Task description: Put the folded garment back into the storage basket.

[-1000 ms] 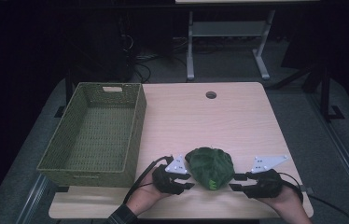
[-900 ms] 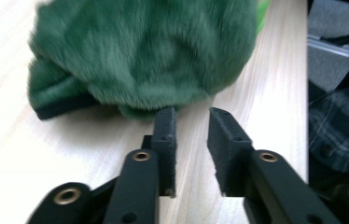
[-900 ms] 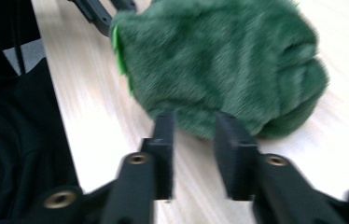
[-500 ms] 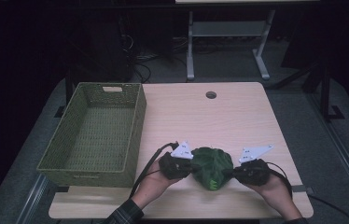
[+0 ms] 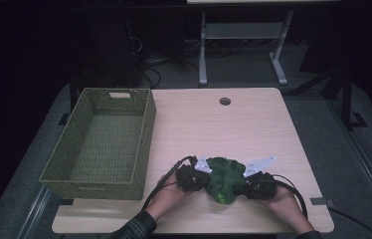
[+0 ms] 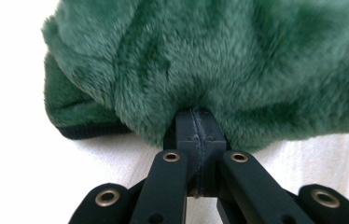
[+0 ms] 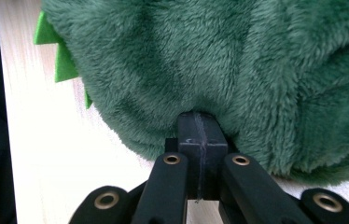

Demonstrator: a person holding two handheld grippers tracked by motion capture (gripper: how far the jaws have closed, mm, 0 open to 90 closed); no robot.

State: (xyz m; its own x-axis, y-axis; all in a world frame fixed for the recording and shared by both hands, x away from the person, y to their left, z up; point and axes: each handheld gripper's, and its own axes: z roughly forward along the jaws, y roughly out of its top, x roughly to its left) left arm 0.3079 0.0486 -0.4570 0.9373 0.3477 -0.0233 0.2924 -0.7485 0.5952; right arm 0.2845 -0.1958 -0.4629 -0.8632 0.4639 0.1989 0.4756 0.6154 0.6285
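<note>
— As I look down from the high view, I have the green plush toy sitting near the front edge of the table, a little right of the middle. What do you read on the left gripper?

— I see it pressed against the toy's left side. In the left gripper view its jaws stand fully together, the pads meeting along one seam, with the tips pushed into the green plush toy. The fur folds in around the tips, so I take it as pinching a bit of the pile.

— I get the same from the right gripper. In the right gripper view the jaws are closed tight against each other and buried in the fur of the green plush toy. Bright green felt spikes stick out at the toy's upper left edge there.

— So each of my hands holds the toy from its own side, left hand and right hand both near the front edge.

— Yes. The woven green basket stands along the table's left edge, well apart from the toy. A round cable hole sits near the back edge.
</note>
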